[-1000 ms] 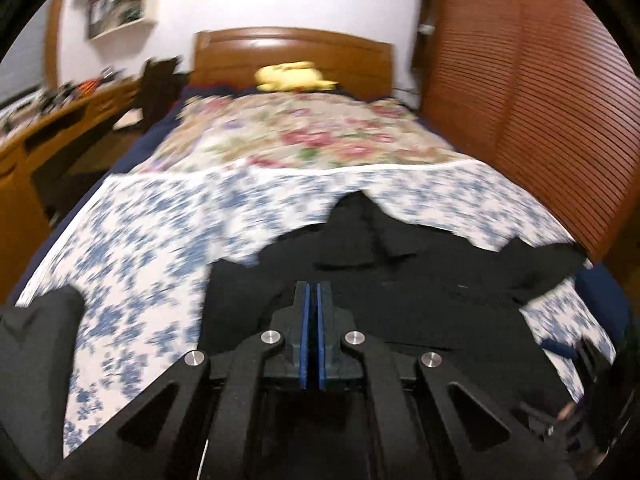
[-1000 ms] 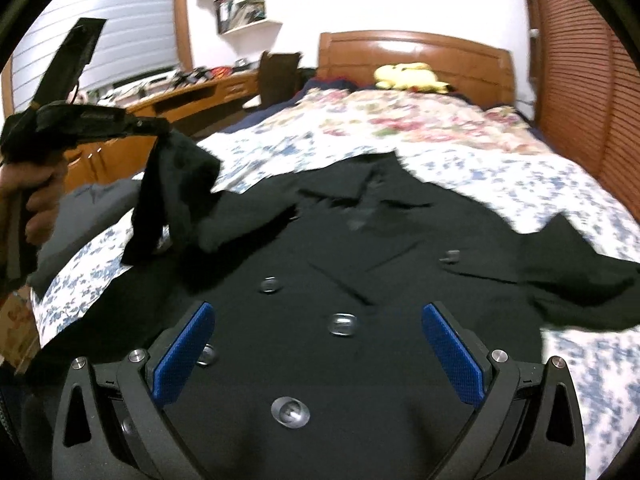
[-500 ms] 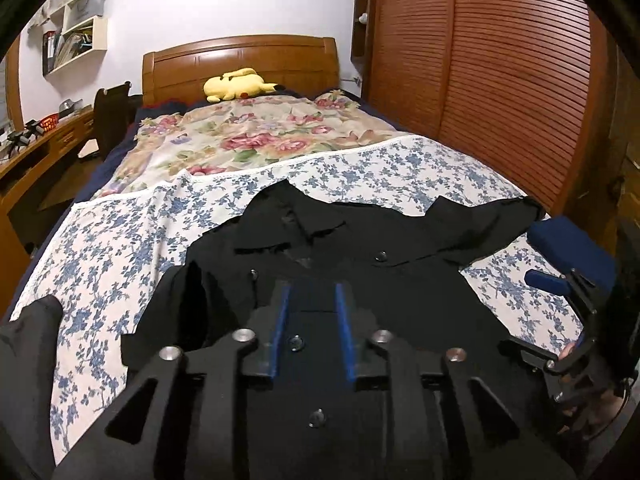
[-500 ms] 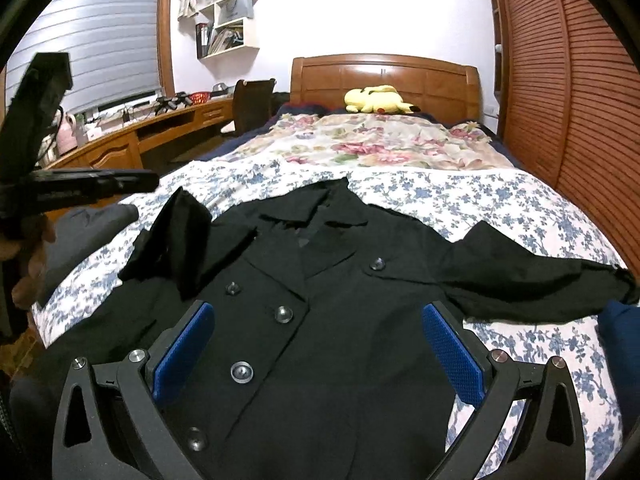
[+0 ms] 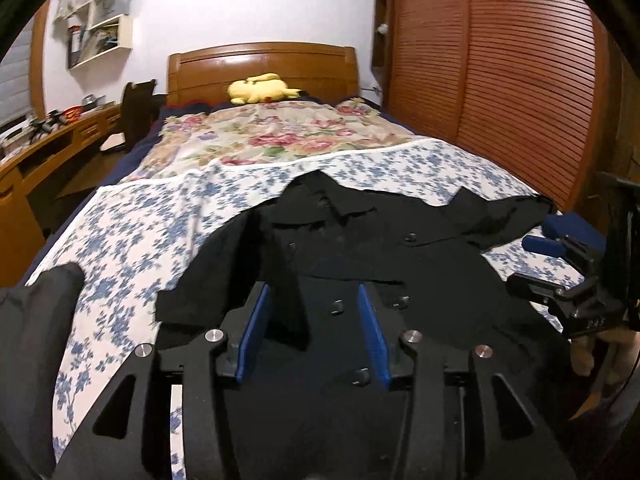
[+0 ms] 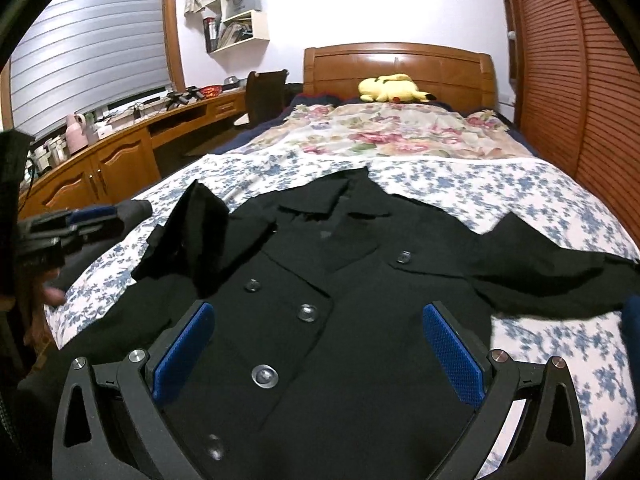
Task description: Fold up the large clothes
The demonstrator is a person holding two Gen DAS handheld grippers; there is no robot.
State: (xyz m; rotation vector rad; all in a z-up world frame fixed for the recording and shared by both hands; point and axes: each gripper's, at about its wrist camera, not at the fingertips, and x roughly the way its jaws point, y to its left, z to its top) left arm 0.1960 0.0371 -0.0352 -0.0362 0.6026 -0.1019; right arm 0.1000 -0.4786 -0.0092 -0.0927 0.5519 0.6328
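A black double-breasted coat (image 6: 360, 280) lies face up on the blue-flowered bedspread (image 6: 520, 184), collar toward the headboard. One sleeve (image 6: 200, 232) is folded in over the left shoulder. The other sleeve (image 6: 540, 276) stretches out to the right. My left gripper (image 5: 312, 320) hovers over the coat's (image 5: 400, 264) left front; its jaws are opening, and no cloth is pinched between the blue pads. My right gripper (image 6: 320, 344) stands wide open above the buttons, holding nothing. Each gripper also shows at the edge of the other's view: the right gripper (image 5: 536, 264) and the left gripper (image 6: 80, 220).
A dark grey garment (image 5: 36, 320) lies at the bed's near left corner. A yellow plush toy (image 6: 388, 88) sits by the wooden headboard (image 6: 400, 60). Slatted wardrobe doors (image 5: 520, 80) line the right side. A desk (image 6: 120, 148) and a chair (image 6: 264, 92) stand on the left.
The left gripper was shut on the raised sleeve. It has let go, opened and drawn back over the coat's front. The sleeve now lies folded on the coat. The right gripper stayed open.
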